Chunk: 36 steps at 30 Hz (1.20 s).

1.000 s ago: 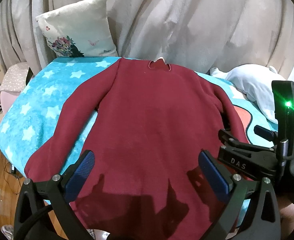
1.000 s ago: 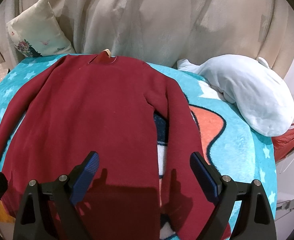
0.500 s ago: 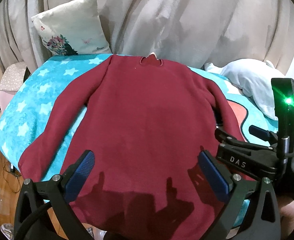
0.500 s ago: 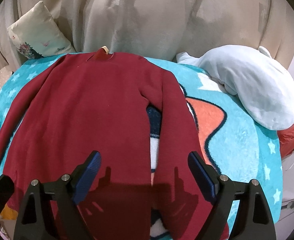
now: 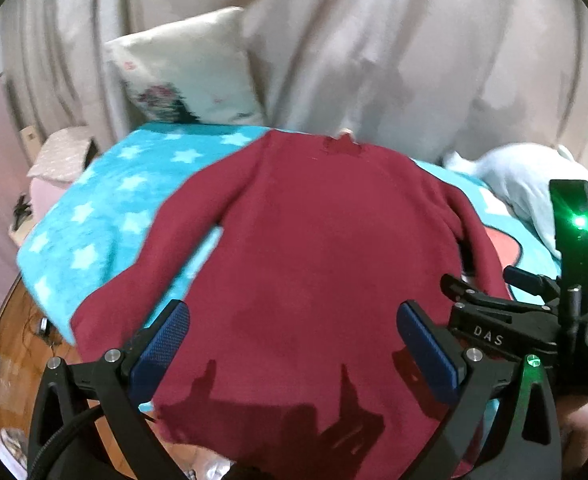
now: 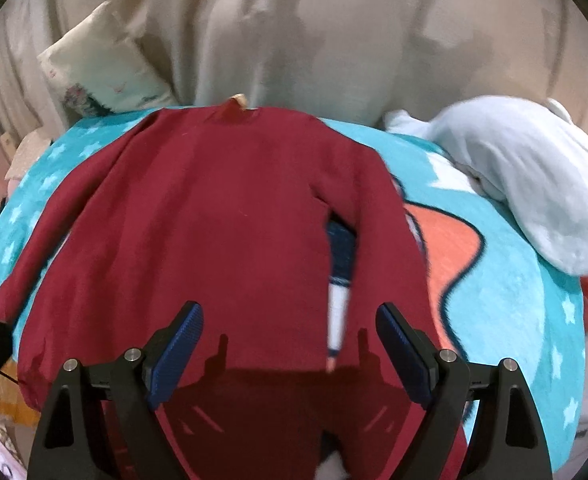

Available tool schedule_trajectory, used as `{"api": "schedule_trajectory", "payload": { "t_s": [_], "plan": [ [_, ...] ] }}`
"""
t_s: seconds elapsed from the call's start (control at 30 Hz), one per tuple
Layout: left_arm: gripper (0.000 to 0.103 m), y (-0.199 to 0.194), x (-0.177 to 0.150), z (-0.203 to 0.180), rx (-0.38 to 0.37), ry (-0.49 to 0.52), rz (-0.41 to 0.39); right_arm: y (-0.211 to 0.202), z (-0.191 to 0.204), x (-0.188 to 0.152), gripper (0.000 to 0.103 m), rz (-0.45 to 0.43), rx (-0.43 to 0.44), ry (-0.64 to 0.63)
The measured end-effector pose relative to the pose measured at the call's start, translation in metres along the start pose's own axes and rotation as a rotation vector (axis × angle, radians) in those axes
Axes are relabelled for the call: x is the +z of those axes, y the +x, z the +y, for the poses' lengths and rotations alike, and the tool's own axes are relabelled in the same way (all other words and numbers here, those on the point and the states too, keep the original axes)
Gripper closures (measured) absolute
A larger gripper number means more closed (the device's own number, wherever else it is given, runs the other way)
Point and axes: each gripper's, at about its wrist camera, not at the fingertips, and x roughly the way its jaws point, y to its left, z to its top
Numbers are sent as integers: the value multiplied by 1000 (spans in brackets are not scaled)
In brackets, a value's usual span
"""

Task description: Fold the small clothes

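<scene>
At nine o'clock in the left wrist view a pink box point(image 5: 60, 152) stands off the edge of the bed, and just above it a floral pillow point(image 5: 186, 68) leans on the beige curtain point(image 5: 374, 40). The star blanket point(image 5: 106, 208) covers the bed beneath. In the middle the red sweater point(image 5: 318, 248) lies flat on the blanket, collar at twelve o'clock, hem toward six, one sleeve running down to eight o'clock and the other to about three. The left gripper point(image 5: 294, 344) hangs over the hem with its blue pads spread wide and nothing between them. The frame is blurred, so I can't quite tell whether the pads touch the cloth. In the right wrist view the right gripper point(image 6: 290, 344) is likewise spread wide and empty over the sweater's point(image 6: 214, 232) lower edge, near the right sleeve. At two o'clock a pale blue plush point(image 6: 526, 184) rests on the blanket point(image 6: 506, 300), well apart from the sweater.
</scene>
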Motion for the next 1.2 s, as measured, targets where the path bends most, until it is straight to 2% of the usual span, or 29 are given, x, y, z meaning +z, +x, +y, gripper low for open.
{"api": "schedule_trajectory", "payload": {
  "t_s": [0.33,0.5,0.87,1.2],
  "plan": [
    [0,-25,-13,66,134,-182,-41,11,85,14,13,15,114,-229],
    [0,-29,-16,74,140,-212,-38,5,104,10,14,9,168,-291],
    [0,-28,-18,50,74,-144,-29,-4,63,1,15,35,123,-187],
    [0,-28,-23,45,73,-153,-11,-2,35,-7,15,62,112,-103]
  ]
}}
